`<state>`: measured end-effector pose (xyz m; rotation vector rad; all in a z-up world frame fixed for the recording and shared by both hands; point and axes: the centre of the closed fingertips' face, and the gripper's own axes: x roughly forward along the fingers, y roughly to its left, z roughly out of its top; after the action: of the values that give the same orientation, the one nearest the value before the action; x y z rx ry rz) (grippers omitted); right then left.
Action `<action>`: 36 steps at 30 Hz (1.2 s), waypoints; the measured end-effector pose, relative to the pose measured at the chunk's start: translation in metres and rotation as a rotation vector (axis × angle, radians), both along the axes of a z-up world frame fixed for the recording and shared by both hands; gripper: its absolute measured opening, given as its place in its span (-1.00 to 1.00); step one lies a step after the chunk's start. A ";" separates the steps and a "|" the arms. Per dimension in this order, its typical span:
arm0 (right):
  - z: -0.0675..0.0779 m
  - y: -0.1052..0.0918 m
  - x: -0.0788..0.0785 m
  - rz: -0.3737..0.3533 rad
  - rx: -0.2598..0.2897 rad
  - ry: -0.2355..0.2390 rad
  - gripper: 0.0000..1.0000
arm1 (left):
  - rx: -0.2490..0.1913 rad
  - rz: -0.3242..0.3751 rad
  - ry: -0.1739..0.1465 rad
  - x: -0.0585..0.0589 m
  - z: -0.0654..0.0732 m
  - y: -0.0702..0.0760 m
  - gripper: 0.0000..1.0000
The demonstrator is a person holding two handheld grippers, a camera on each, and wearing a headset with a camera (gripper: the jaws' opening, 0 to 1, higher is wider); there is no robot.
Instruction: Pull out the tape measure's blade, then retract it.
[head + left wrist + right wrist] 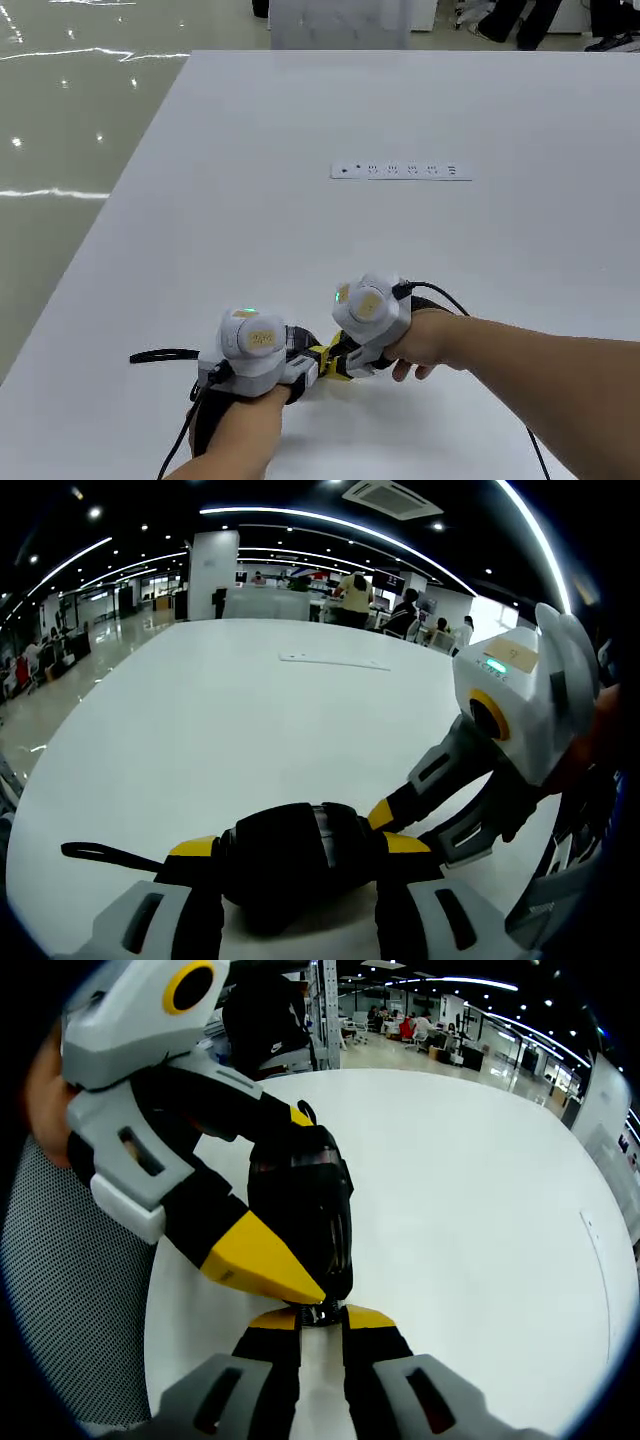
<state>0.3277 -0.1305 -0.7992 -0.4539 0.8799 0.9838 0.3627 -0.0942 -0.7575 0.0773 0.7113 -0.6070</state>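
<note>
The tape measure point(300, 865) is a black case with a black wrist strap point(98, 854) trailing to its left. It rests low on the white table point(300, 200) in front of me. My left gripper point(298, 846) is shut on the case, one yellow-tipped finger on each side. In the right gripper view the case point(300, 1200) stands just ahead of my right gripper point(320, 1318), which is shut on the small metal end of the blade point(320, 1312) at the case's mouth. In the head view both grippers meet at the tape measure point(310, 346).
A white power strip point(400, 170) lies flat on the table beyond the grippers. The table's left edge point(100, 210) drops to a glossy floor. A black cable point(440, 293) runs from the right gripper. People and desks stand far behind.
</note>
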 end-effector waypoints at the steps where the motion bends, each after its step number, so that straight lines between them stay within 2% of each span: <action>1: 0.001 0.000 0.000 -0.003 0.000 -0.001 -0.72 | 0.000 0.000 0.000 0.000 0.000 0.000 0.17; 4: 0.000 0.000 -0.001 -0.020 0.001 -0.007 -0.71 | 0.002 -0.008 -0.006 -0.001 0.000 -0.001 0.19; 7: 0.000 0.000 -0.002 -0.065 0.019 0.009 -0.71 | 0.002 -0.017 -0.007 -0.001 0.000 -0.001 0.20; 10: -0.001 0.001 -0.002 -0.063 -0.007 -0.004 -0.70 | 0.008 -0.023 -0.003 -0.002 0.000 -0.001 0.21; 13: 0.000 0.001 -0.003 -0.074 -0.019 -0.015 -0.70 | 0.002 -0.030 0.012 -0.002 -0.001 -0.001 0.22; 16: 0.000 -0.002 -0.001 -0.120 -0.007 -0.034 -0.65 | -0.027 -0.084 0.035 -0.004 -0.005 -0.003 0.26; 17: 0.000 -0.004 -0.001 -0.179 0.025 -0.016 -0.63 | -0.036 -0.075 0.017 -0.001 -0.003 0.002 0.31; 18: 0.000 -0.006 -0.001 -0.197 0.033 -0.019 -0.61 | -0.040 -0.078 -0.008 0.004 -0.001 0.004 0.38; 19: 0.001 -0.009 0.001 -0.224 0.042 -0.026 -0.56 | -0.046 -0.084 0.002 0.005 -0.001 0.008 0.41; 21: 0.004 -0.010 -0.001 -0.261 0.069 -0.016 -0.39 | -0.082 -0.105 0.060 0.001 -0.002 0.007 0.52; 22: 0.007 -0.010 -0.003 -0.279 0.089 -0.014 -0.27 | -0.081 -0.112 0.066 0.004 -0.002 0.011 0.59; 24: 0.010 -0.015 -0.006 -0.293 0.087 -0.017 -0.13 | -0.087 -0.132 0.071 0.007 0.002 0.017 0.77; 25: 0.011 -0.018 -0.007 -0.303 0.090 -0.017 -0.05 | -0.093 -0.150 0.040 0.009 0.006 0.018 0.88; 26: 0.012 -0.021 -0.009 -0.312 0.089 -0.010 -0.01 | -0.090 -0.165 -0.006 0.013 0.012 0.020 0.99; 27: 0.014 -0.026 -0.013 -0.358 0.102 0.014 0.03 | -0.072 -0.208 -0.018 0.011 0.015 0.025 1.00; 28: 0.018 -0.028 -0.014 -0.383 0.126 0.022 0.10 | -0.069 -0.246 0.007 0.007 0.014 0.026 1.00; 29: 0.022 -0.032 -0.013 -0.396 0.147 0.011 0.15 | -0.070 -0.268 0.003 0.007 0.015 0.028 1.00; 30: 0.025 -0.040 -0.014 -0.400 0.144 -0.007 0.20 | -0.046 -0.283 -0.014 0.009 0.017 0.035 1.00; 31: 0.029 -0.046 -0.015 -0.407 0.137 -0.024 0.23 | -0.044 -0.310 -0.018 0.008 0.018 0.037 1.00; 32: 0.035 -0.054 -0.016 -0.421 0.141 -0.047 0.26 | -0.095 -0.343 -0.017 0.004 0.024 0.035 1.00; 34: 0.047 -0.065 -0.016 -0.449 0.184 -0.087 0.33 | -0.159 -0.371 0.001 -0.002 0.035 0.037 1.00; 35: 0.051 -0.072 -0.020 -0.455 0.176 -0.094 0.36 | -0.174 -0.386 -0.017 -0.003 0.041 0.038 1.00; 36: 0.056 -0.078 -0.021 -0.463 0.175 -0.120 0.39 | -0.177 -0.395 -0.052 0.000 0.046 0.040 1.00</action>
<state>0.3072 -0.2083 -0.7433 -0.1450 0.7386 0.5939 0.3625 -0.0543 -0.7115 0.0700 0.5923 -1.0399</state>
